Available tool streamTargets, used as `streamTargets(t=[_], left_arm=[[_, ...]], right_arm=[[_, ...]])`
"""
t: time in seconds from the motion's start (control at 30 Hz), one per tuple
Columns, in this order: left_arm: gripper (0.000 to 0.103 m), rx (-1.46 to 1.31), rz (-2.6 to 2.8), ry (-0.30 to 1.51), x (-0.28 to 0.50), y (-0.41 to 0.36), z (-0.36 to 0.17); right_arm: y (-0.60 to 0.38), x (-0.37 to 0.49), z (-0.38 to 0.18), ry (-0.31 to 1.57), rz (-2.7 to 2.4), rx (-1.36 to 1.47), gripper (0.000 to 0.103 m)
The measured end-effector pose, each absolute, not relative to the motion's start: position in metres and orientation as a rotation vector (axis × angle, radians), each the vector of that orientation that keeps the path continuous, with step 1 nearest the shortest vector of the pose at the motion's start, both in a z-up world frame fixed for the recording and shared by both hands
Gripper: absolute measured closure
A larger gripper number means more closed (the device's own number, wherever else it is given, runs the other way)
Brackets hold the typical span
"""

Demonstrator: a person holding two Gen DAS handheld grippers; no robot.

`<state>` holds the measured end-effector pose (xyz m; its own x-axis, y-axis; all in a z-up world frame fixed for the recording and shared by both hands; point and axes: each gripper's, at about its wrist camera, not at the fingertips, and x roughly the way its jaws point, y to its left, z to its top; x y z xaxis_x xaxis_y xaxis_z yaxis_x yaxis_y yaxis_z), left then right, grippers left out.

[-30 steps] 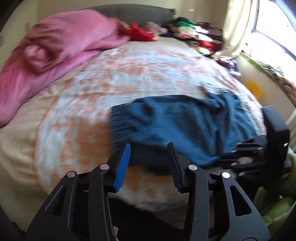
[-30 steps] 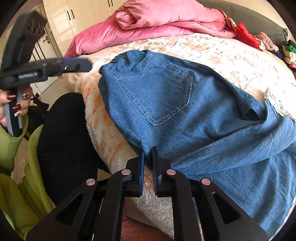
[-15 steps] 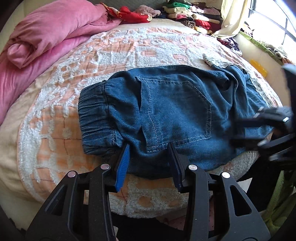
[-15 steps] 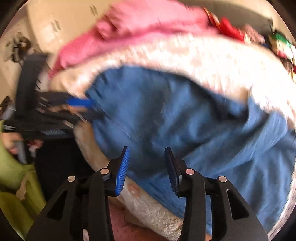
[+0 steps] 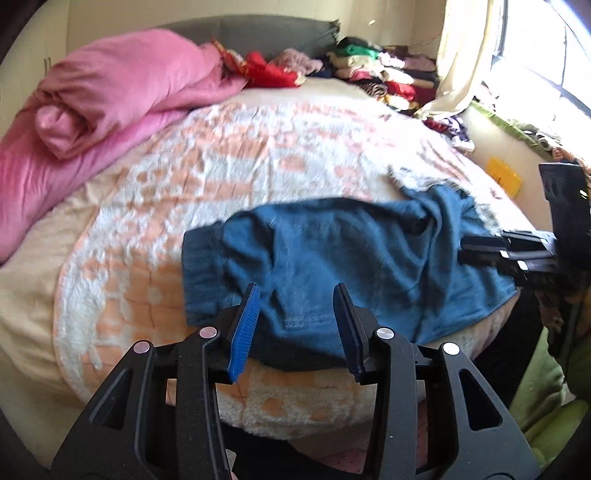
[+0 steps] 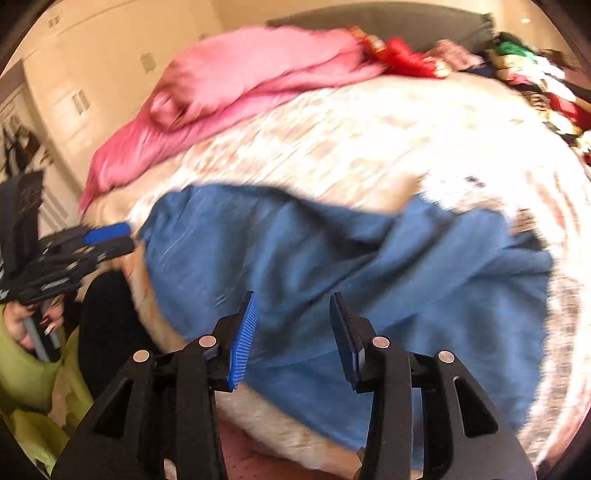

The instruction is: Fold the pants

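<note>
Home bedroom. Bed [image 5: 258, 166] with peach-white fleece blanket fills the view, grey headboard [image 5: 273, 31] at 12 o'clock. Pink duvet [image 5: 110, 96] bunched at 10 o'clock, stacked folded clothes [image 5: 384, 72] at 1, curtained window [image 5: 535, 48] at 2. Wardrobe doors [image 6: 74, 103] at 10 in right wrist view.

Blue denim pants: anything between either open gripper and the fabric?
Nothing visible. The blue denim pants lie directly ahead of the left gripper and the right gripper; the pink quilt sits far back on the bed.
</note>
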<state>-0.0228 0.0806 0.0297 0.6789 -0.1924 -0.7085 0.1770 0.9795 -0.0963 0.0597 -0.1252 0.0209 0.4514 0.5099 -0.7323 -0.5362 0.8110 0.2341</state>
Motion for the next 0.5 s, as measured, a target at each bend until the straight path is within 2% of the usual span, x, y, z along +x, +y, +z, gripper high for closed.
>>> streamTargets(t=[0.2, 0.23, 0.3, 0.5], left_arm=[[0.07, -0.038, -0.358, 0.833, -0.005, 0.038, 0.026], [0.07, -0.054, -0.405, 0.855, 0.001, 0.026, 0.022], [0.07, -0.086, -0.473, 0.896, 0.009, 0.005, 0.012], [0.07, -0.136, -0.577, 0.998, 0.033, -0.039, -0.018]], right_arm=[[-0.162, 0.111, 0.03, 0.874, 0.502, -0.035, 0.063], [-0.164, 0.122, 0.029, 0.882, 0.479, -0.036, 0.059], [-0.161, 0.145, 0.026, 0.906, 0.447, -0.029, 0.04], [-0.142, 0.203, 0.006, 0.971, 0.389, -0.081, 0.039]])
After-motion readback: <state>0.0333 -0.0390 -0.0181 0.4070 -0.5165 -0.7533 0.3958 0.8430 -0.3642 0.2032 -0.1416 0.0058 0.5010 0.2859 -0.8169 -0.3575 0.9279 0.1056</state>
